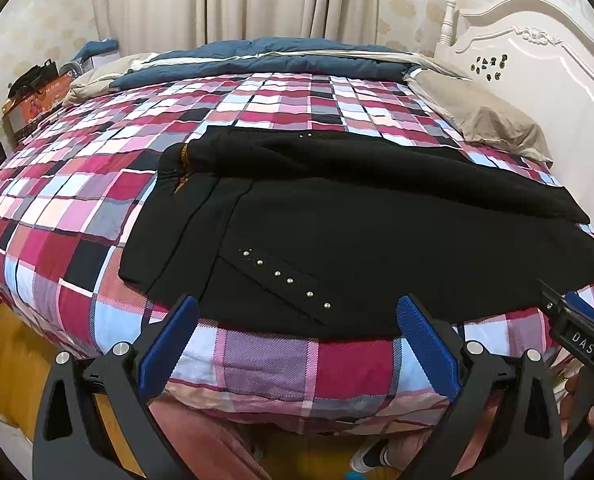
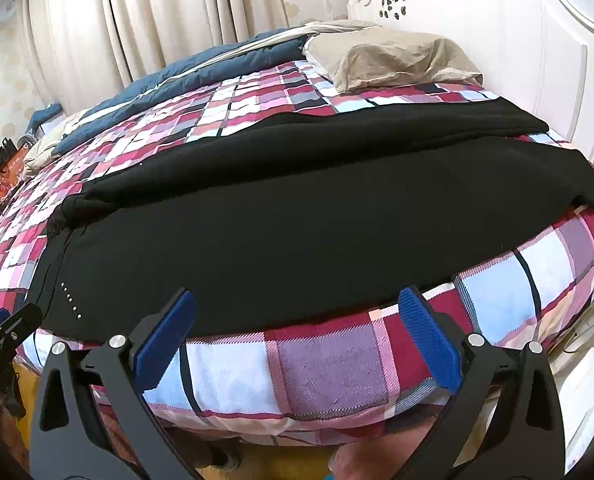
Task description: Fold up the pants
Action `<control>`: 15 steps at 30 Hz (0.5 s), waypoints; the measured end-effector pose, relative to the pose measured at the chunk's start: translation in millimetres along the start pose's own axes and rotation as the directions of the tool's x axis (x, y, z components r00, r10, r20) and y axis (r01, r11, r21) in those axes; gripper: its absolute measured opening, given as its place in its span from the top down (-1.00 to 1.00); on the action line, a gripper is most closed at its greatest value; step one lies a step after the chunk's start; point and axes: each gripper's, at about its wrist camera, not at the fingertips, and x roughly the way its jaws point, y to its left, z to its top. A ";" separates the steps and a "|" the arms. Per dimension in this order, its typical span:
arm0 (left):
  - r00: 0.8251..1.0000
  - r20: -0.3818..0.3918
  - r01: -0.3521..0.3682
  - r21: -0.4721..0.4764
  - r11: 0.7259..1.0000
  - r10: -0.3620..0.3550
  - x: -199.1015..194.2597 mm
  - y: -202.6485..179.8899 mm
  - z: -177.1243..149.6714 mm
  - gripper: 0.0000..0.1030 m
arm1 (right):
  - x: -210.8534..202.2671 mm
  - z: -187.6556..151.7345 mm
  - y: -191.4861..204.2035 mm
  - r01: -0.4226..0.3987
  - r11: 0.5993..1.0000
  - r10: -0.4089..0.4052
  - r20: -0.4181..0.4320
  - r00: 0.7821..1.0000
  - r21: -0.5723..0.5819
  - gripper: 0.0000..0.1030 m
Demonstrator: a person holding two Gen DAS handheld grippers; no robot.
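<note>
Both my grippers, left [image 1: 297,312] and right [image 2: 297,308], have fingers spread wide, holding nothing, above the bed's near edge. Black pants [image 1: 337,216] lie flat on the plaid bed [image 1: 97,184] along that near edge, legs running toward the headboard [image 1: 537,72].

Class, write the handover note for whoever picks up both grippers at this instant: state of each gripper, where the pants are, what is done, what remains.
Left gripper: jaws open, empty, at the near bed edge by the studded pocket end.
Right gripper: jaws open, empty, at the near edge further along the legs.
Black pants: lying lengthwise on the plaid bedspread, one leg seemingly laid over the other, leg ends toward the headboard.
Done: apparently the lengthwise fold.
Left: likely grip one end and fold it across to the other.
</note>
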 end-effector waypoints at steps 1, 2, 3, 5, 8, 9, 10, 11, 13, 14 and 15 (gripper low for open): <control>1.000 0.000 0.000 -0.002 1.000 0.000 -0.7 0.2 -0.3 -0.92 | 0.7 1.4 -0.5 0.000 1.000 0.000 -0.001 1.000 -0.002 -0.96; 1.000 -0.001 0.001 -0.002 1.000 -0.001 -1.2 0.1 -0.8 -0.92 | 1.1 -0.3 -0.9 0.000 1.000 0.000 -0.001 1.000 0.000 -0.96; 1.000 -0.001 0.002 -0.001 1.000 -0.002 -1.5 -0.1 -1.1 -0.92 | 1.4 -2.2 -1.7 -0.001 1.000 0.001 -0.002 1.000 0.002 -0.96; 1.000 -0.003 -0.001 0.001 1.000 0.001 -2.0 -0.8 -1.6 -0.92 | 2.1 -3.3 -3.0 -0.002 1.000 0.002 -0.007 1.000 0.005 -0.96; 1.000 -0.006 0.000 0.002 1.000 0.000 -2.3 -1.5 -1.8 -0.92 | 2.3 -4.0 -3.9 -0.003 1.000 0.003 -0.007 1.000 0.008 -0.96; 1.000 -0.007 -0.002 0.004 1.000 0.002 -2.4 -2.8 -1.5 -0.92 | 2.1 -5.5 -3.7 -0.004 1.000 0.004 -0.007 1.000 0.010 -0.96; 1.000 -0.006 -0.001 0.004 1.000 0.001 -2.3 -2.6 -1.4 -0.92 | 2.8 -5.2 -5.1 -0.005 1.000 0.005 -0.009 1.000 0.012 -0.96; 1.000 -0.007 -0.001 0.003 1.000 0.001 -2.4 -2.6 -1.7 -0.92 | 2.8 -5.3 -5.2 -0.005 1.000 0.005 -0.009 1.000 0.012 -0.96; 1.000 -0.009 0.000 0.003 1.000 0.000 -2.1 -2.7 -1.8 -0.92 | 3.0 -6.1 -5.8 -0.006 1.000 0.006 -0.009 1.000 0.014 -0.96; 1.000 -0.009 0.003 0.002 1.000 -0.003 -2.9 -2.7 -2.6 -0.92 | 2.9 -5.6 -5.8 -0.006 1.000 0.006 -0.009 1.000 0.014 -0.96; 1.000 -0.009 0.001 0.003 1.000 -0.001 -2.1 -4.8 -1.7 -0.92 | 3.0 -5.1 -6.0 -0.006 1.000 0.007 -0.010 1.000 0.014 -0.96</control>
